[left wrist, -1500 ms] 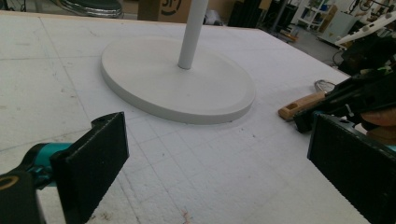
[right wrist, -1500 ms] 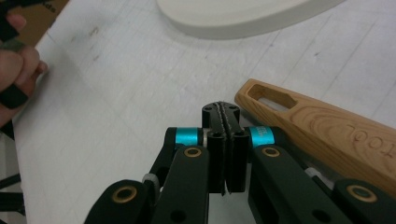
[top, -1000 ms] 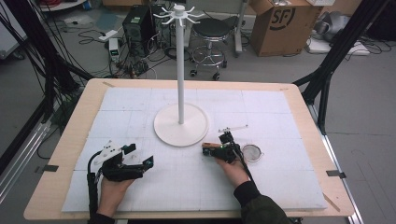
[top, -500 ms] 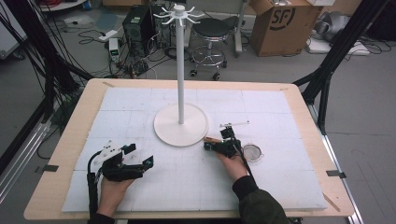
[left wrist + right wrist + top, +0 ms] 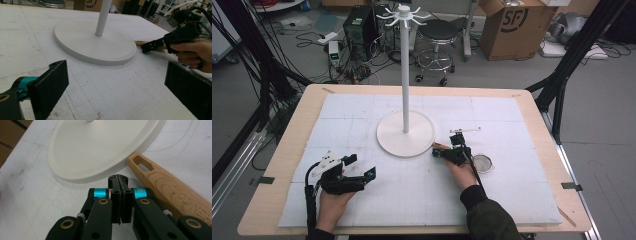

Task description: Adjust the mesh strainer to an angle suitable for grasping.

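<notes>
Your left tool [image 5: 362, 172] rests wide open and empty on the white foam-covered table [image 5: 512, 200]. Your right tool [image 5: 119, 185], jaws pressed together on nothing, sits beside the light wooden handle [image 5: 160, 183] lying against the white round stand base [image 5: 100, 147]. Next, likely: open over the handle, then grip.

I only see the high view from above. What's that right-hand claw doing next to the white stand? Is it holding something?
Observer: No. The right gripper view shows the right gripper shut, its jaws pressed together on nothing.
Operator: And the brownish bit beside it?
Observer: A wooden handle, lying flat, with a slotted hole at its end and letters engraved in it.
Operator: How close is it to the stand?
Observer: Its slotted end lies right at the rim of the stand's base.
</notes>
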Available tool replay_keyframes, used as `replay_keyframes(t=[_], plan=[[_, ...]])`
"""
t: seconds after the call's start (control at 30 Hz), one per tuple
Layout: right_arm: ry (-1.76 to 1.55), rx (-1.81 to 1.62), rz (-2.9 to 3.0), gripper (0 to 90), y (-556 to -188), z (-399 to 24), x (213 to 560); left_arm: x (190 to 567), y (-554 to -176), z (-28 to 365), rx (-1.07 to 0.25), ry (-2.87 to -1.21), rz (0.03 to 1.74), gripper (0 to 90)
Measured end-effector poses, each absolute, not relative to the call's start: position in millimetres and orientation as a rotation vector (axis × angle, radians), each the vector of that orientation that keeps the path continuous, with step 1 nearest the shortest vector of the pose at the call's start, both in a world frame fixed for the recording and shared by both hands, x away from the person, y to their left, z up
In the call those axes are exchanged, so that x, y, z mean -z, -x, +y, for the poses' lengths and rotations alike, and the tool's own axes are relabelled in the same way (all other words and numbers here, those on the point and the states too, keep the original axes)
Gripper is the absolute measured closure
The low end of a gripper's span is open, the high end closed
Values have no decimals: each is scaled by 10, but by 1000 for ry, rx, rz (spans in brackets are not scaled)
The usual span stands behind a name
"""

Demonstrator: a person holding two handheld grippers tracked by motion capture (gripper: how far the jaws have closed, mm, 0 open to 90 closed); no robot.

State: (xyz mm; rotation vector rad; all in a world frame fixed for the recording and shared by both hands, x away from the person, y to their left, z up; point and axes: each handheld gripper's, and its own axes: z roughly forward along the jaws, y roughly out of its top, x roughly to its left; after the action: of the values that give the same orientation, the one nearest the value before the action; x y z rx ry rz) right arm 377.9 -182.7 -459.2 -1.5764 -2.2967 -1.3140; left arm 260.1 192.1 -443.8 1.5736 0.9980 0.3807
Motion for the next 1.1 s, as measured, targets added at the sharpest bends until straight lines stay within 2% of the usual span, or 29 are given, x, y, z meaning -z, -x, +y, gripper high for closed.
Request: replay_keyframes(t=[0.47, 0.83, 1.1], plan=[[1641, 1327, -2234, 897, -3960, -1895, 4606, 4446, -2604, 1940, -385, -1576, 1004, 60], [1602, 1346, -2219, 891, -3940, -1911, 4588, 4436, -2594, 1949, -381, -1568, 1002, 60], [1517, 1450, -2148, 725, -3835, -2102, 4412, 4435, -2596, 1933, -379, -1568, 1001, 60]])
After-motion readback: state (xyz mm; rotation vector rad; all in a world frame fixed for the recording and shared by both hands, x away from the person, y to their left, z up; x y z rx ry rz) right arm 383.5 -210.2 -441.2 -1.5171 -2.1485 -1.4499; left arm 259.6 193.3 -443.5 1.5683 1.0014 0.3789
